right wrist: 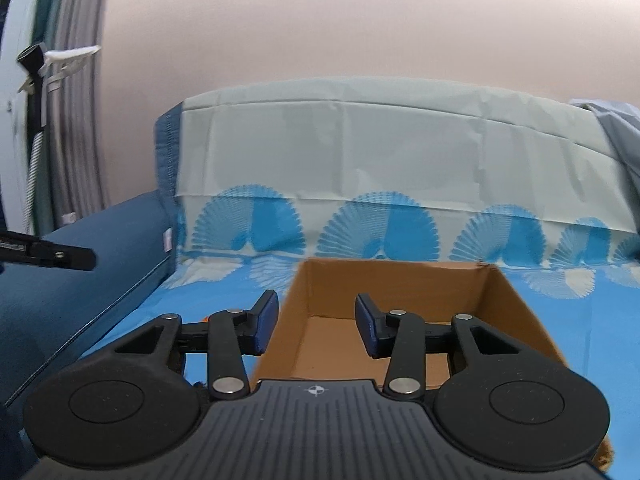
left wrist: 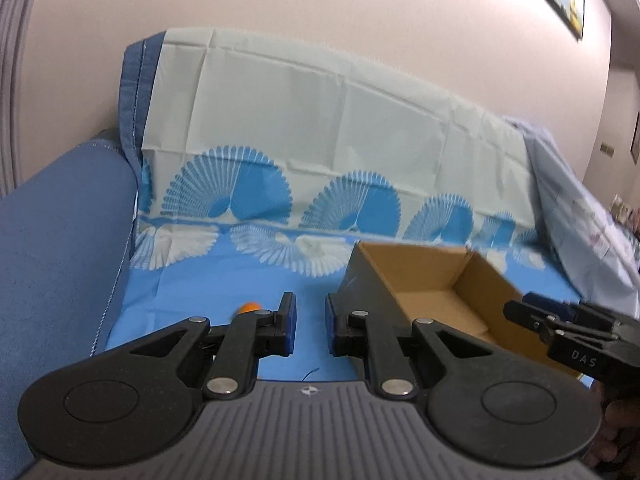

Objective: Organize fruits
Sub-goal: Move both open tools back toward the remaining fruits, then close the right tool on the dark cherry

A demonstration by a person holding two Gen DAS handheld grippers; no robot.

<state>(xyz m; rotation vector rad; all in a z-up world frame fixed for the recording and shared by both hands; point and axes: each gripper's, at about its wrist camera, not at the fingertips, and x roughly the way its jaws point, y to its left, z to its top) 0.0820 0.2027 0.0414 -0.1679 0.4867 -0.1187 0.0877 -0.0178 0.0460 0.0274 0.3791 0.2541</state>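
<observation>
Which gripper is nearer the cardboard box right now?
Right. The right gripper sits at the cardboard box, its fingers straddling the box's left wall. The left gripper hangs just left of the box, over the blue cloth.

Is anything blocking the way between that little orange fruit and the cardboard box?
Nothing visible does. The orange fruit lies on the blue cloth left of the cardboard box, whose top is open; only bare cloth lies between them.

An open brown cardboard box (right wrist: 400, 280) stands upright and looks empty on the blue-patterned sofa seat, near its back edge. A small orange fruit (left wrist: 249, 307), mostly hidden, lies left of it.
</observation>
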